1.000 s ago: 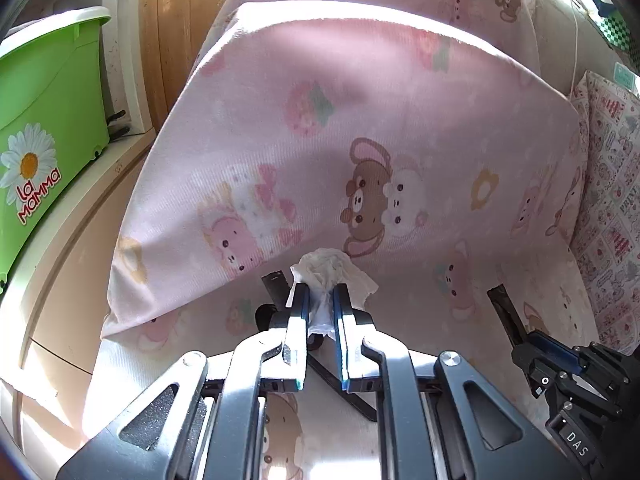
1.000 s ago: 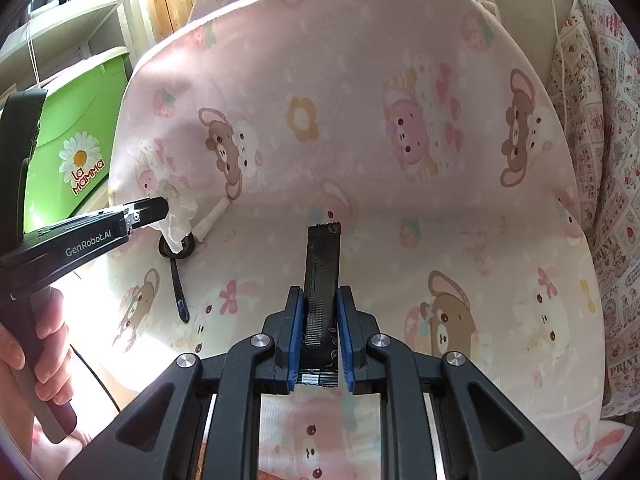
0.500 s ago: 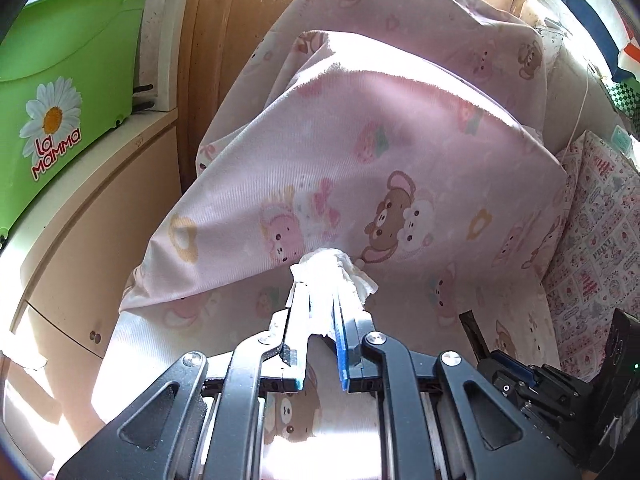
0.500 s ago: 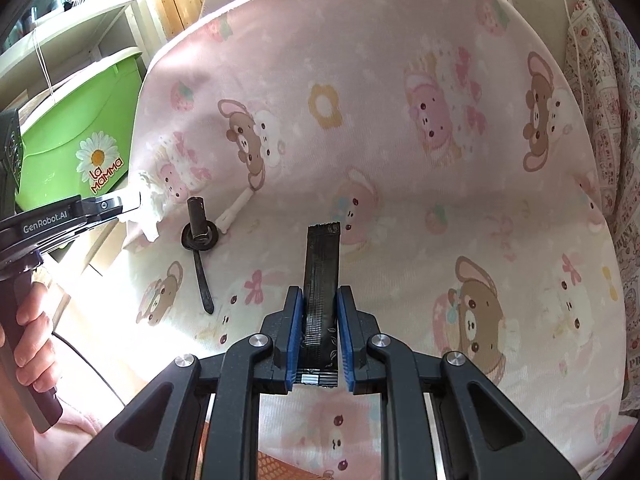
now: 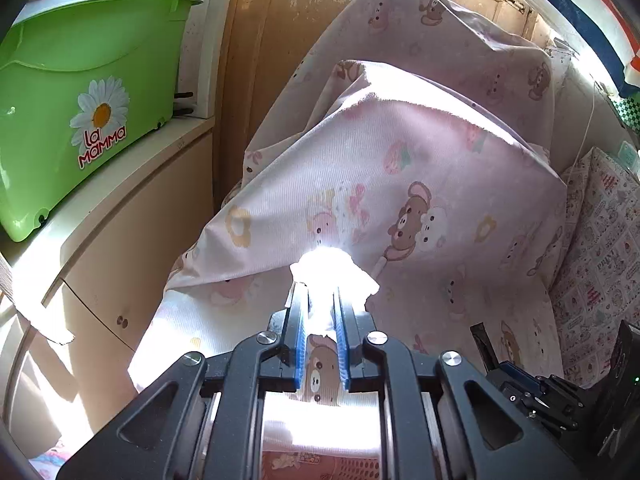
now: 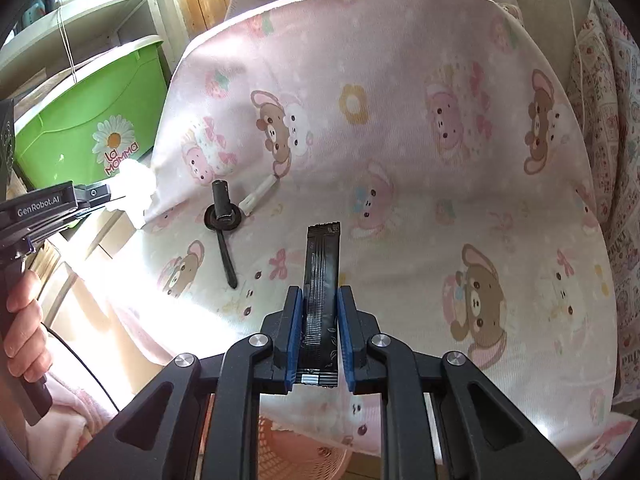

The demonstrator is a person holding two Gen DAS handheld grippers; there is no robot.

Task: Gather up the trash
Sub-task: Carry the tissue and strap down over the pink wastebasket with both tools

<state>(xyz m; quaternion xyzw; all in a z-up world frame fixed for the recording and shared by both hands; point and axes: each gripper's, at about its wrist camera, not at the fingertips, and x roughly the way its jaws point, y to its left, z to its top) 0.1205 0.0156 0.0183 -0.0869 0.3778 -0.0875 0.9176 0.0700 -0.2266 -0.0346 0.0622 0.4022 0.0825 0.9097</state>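
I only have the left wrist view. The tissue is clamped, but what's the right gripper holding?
Observer: The right gripper is shut on a black sachet wrapper, upright between the pads.
Operator: Any trash left on the sheet?
Observer: Yes. A black cap with a strap lies on the pink sheet, which the tissue hides from you.
Operator: Anything else?
Observer: A small white tube just right of that cap.
Operator: Where's the bin?
Observer: A pink mesh basket sits directly below the right gripper.

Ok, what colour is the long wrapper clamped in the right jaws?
Black, with fine pale stripes along the wrapper; the right wrist view shows it best.
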